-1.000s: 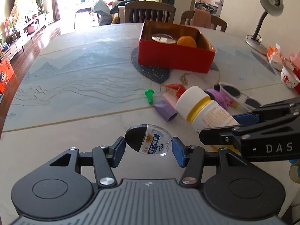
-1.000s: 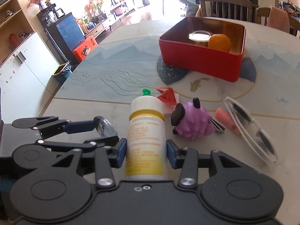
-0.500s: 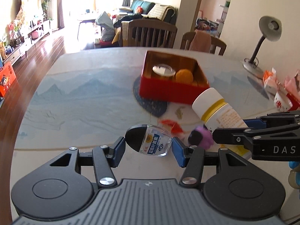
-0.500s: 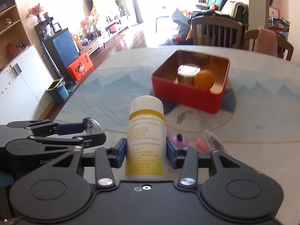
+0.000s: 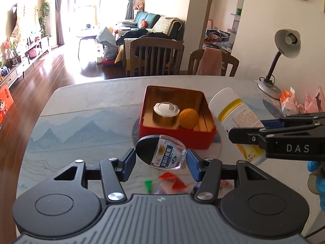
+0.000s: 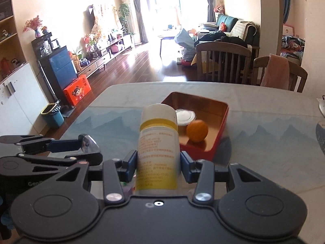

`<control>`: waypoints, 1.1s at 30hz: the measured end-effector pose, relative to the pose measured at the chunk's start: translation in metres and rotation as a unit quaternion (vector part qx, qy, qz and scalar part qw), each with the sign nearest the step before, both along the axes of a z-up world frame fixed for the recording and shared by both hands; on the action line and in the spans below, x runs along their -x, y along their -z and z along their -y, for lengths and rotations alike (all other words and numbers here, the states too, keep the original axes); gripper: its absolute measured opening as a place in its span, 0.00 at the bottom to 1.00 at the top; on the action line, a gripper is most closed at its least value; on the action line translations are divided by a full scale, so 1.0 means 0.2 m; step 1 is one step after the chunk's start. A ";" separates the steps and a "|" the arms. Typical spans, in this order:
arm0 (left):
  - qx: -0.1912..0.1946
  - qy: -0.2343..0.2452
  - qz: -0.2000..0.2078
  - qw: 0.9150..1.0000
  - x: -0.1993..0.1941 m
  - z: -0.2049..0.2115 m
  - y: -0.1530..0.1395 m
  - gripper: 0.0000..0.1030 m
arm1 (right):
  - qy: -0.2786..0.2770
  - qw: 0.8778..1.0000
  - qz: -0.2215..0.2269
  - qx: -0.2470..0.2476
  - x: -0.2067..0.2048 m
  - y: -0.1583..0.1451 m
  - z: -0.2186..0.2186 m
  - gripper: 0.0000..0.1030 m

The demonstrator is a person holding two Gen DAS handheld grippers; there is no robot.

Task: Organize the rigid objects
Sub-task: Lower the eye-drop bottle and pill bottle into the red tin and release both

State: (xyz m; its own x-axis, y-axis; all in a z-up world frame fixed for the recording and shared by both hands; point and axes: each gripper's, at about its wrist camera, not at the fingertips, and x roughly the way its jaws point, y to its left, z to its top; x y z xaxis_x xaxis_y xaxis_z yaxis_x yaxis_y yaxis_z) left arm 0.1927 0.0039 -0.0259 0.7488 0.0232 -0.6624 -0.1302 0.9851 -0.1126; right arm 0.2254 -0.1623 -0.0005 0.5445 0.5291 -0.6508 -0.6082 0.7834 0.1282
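My left gripper (image 5: 160, 160) is shut on a small clear jar with a black lid (image 5: 160, 152), held above the table. My right gripper (image 6: 158, 163) is shut on a white bottle with a yellow band (image 6: 157, 152), also lifted; the same white bottle (image 5: 235, 118) shows at the right of the left wrist view. Ahead stands a red tin box (image 5: 176, 136) holding a round lidded tin (image 5: 166, 112) and an orange ball (image 5: 189, 118). In the right wrist view the red tin box (image 6: 220, 130) lies just beyond the bottle.
Small pieces lie on the table below my left gripper: a green peg (image 5: 148, 185) and red bits (image 5: 174, 181). A desk lamp (image 5: 282, 61) and snack packets (image 5: 288, 101) stand at the far right. Wooden chairs (image 5: 156, 57) line the table's far edge.
Both grippers have risen off the table with the jar and the bottle still held. The red box now sits closer below and ahead; the toys and sunglasses have dropped out of sight.
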 end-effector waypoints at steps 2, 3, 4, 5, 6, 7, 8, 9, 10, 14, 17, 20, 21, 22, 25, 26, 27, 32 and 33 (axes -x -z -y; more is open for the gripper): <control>0.002 -0.005 -0.002 1.000 -0.06 0.00 0.00 0.52 | 0.000 1.000 0.003 0.003 -0.06 0.00 0.00 0.43; 0.003 -0.007 -0.003 1.000 -0.09 0.00 0.00 0.52 | 0.000 1.000 0.004 0.004 -0.10 0.00 0.00 0.43; 0.003 -0.009 -0.004 1.000 -0.12 0.01 0.00 0.52 | 0.000 1.000 0.005 0.004 -0.13 0.00 0.00 0.43; 0.002 -0.010 -0.006 1.000 -0.15 0.01 0.00 0.53 | -0.001 1.000 0.006 0.005 -0.16 0.00 0.00 0.43; -0.001 -0.011 -0.007 1.000 -0.18 0.01 0.01 0.53 | -0.002 1.000 0.007 0.007 -0.19 -0.01 0.00 0.43; -0.004 -0.012 -0.007 1.000 -0.22 0.01 0.01 0.52 | -0.004 1.000 0.009 0.008 -0.22 0.00 0.00 0.43; -0.006 -0.013 -0.008 1.000 -0.24 0.02 0.01 0.52 | -0.006 1.000 0.010 0.011 -0.25 0.00 -0.01 0.43; -0.008 -0.013 -0.009 1.000 -0.28 0.02 0.02 0.52 | -0.008 1.000 0.012 0.014 -0.28 0.00 -0.01 0.43; -0.009 -0.015 -0.009 1.000 -0.31 0.02 0.02 0.52 | -0.009 1.000 0.015 0.017 -0.31 0.00 -0.01 0.43; -0.011 -0.019 -0.018 1.000 -0.44 0.02 0.04 0.52 | -0.012 0.999 0.017 0.027 -0.44 0.03 -0.01 0.43; -0.020 -0.019 -0.025 0.999 -0.53 0.03 0.06 0.53 | -0.018 0.999 0.013 0.038 -0.54 0.07 -0.04 0.43; -0.028 -0.016 -0.032 0.999 -0.62 0.04 0.09 0.52 | -0.024 0.998 0.015 0.049 -0.61 0.12 -0.07 0.43; -0.032 -0.016 -0.036 0.999 -0.64 0.04 0.10 0.53 | -0.026 0.998 0.015 0.052 -0.63 0.13 -0.08 0.43; -0.034 -0.015 -0.041 0.998 -0.67 0.04 0.12 0.52 | -0.028 0.998 0.013 0.055 -0.65 0.15 -0.09 0.43; -0.039 -0.013 -0.053 0.998 -0.74 0.05 0.15 0.52 | -0.037 0.997 0.018 0.069 -0.71 0.20 -0.13 0.43; -0.041 -0.012 -0.058 0.997 -0.77 0.05 0.16 0.52 | -0.039 0.996 0.024 0.075 -0.72 0.22 -0.14 0.43; -0.042 -0.011 -0.062 0.997 -0.79 0.06 0.18 0.52 | -0.041 0.996 0.028 0.080 -0.74 0.23 -0.15 0.43; -0.042 -0.005 -0.086 0.995 -0.88 0.07 0.25 0.52 | -0.056 0.994 0.014 0.088 -0.82 0.30 -0.20 0.43; -0.041 -0.004 -0.090 0.995 -0.89 0.07 0.26 0.52 | -0.060 0.994 0.014 0.093 -0.83 0.31 -0.21 0.43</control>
State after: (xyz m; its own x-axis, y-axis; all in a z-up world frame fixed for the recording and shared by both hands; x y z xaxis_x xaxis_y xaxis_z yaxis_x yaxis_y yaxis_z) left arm 0.3714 -0.0104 -0.0782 0.6172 0.0885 -0.7818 -0.1497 0.9887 -0.0062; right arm 0.3912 -0.1213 -0.0629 0.5030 0.4634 -0.7296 -0.7005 0.7130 -0.0301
